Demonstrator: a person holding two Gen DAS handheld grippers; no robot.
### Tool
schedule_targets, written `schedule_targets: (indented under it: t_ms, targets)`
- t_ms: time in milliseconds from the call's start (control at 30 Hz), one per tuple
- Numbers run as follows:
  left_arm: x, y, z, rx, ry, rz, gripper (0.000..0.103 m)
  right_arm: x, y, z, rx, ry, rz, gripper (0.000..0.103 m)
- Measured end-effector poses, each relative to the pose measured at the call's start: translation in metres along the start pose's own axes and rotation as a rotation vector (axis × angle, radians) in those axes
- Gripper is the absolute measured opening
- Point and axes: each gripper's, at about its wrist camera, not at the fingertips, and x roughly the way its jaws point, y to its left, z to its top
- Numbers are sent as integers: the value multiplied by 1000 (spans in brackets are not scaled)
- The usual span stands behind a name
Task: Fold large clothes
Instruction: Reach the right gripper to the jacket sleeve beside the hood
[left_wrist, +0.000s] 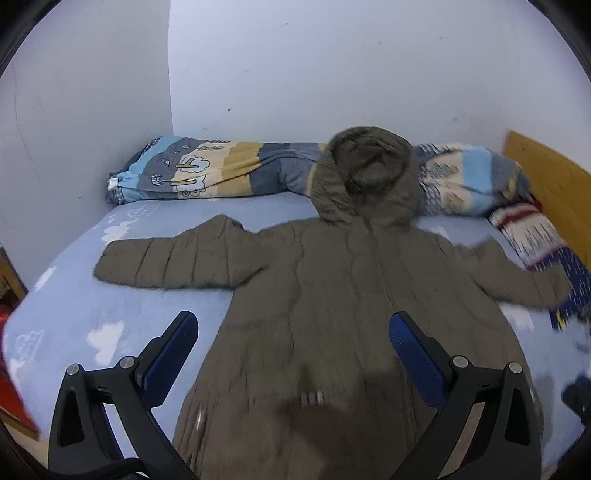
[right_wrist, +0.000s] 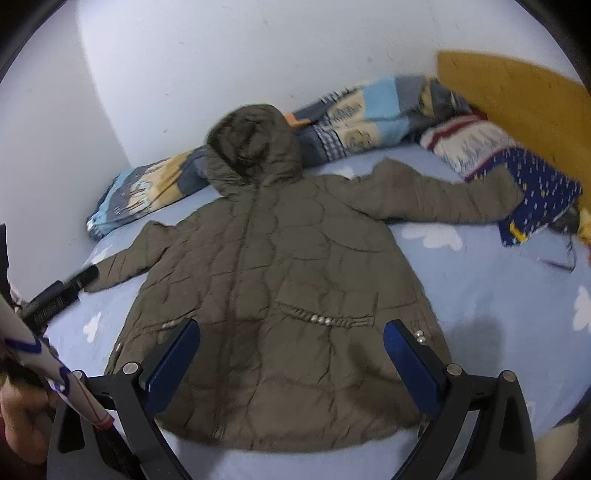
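An olive quilted hooded coat (left_wrist: 332, 295) lies front up and spread flat on a light blue bed sheet (left_wrist: 110, 314), with both sleeves stretched out sideways and the hood (left_wrist: 365, 177) resting against a rolled quilt. My left gripper (left_wrist: 293, 328) hovers open over the coat's lower left part, with nothing between its fingers. In the right wrist view the coat (right_wrist: 280, 266) fills the middle. My right gripper (right_wrist: 291, 332) is open above the hem, near a row of pearl buttons (right_wrist: 321, 320), and holds nothing.
A patterned rolled quilt (left_wrist: 207, 170) runs along the white wall. A red, white and navy pillow (right_wrist: 517, 173) touches the right sleeve cuff beside a wooden headboard (right_wrist: 517, 85). A dark blurred object (right_wrist: 55, 295) sits by the left cuff. A hand (right_wrist: 18, 413) shows at bottom left.
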Motion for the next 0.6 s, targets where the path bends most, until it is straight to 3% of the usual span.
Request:
schedule_targets:
  t_ms: [100, 167, 233, 367, 433, 600]
  targets:
    - [47, 13, 0, -8, 46, 83, 103, 28, -26, 16, 45, 24, -10, 101]
    - [75, 25, -1, -47, 165, 57, 103, 46, -57, 29, 102, 43, -32, 101]
    - [88, 36, -1, -105, 218, 9, 103, 55, -90, 42, 158, 30, -47, 101]
    - [91, 38, -3, -75, 213, 27, 103, 70, -174, 77, 342, 4, -76, 93]
    - [93, 37, -2, -68, 209, 27, 103, 74, -212, 91, 429, -12, -98, 77]
    - [89, 31, -4, -30, 186, 34, 103, 68, -307, 132, 595, -123, -150, 68]
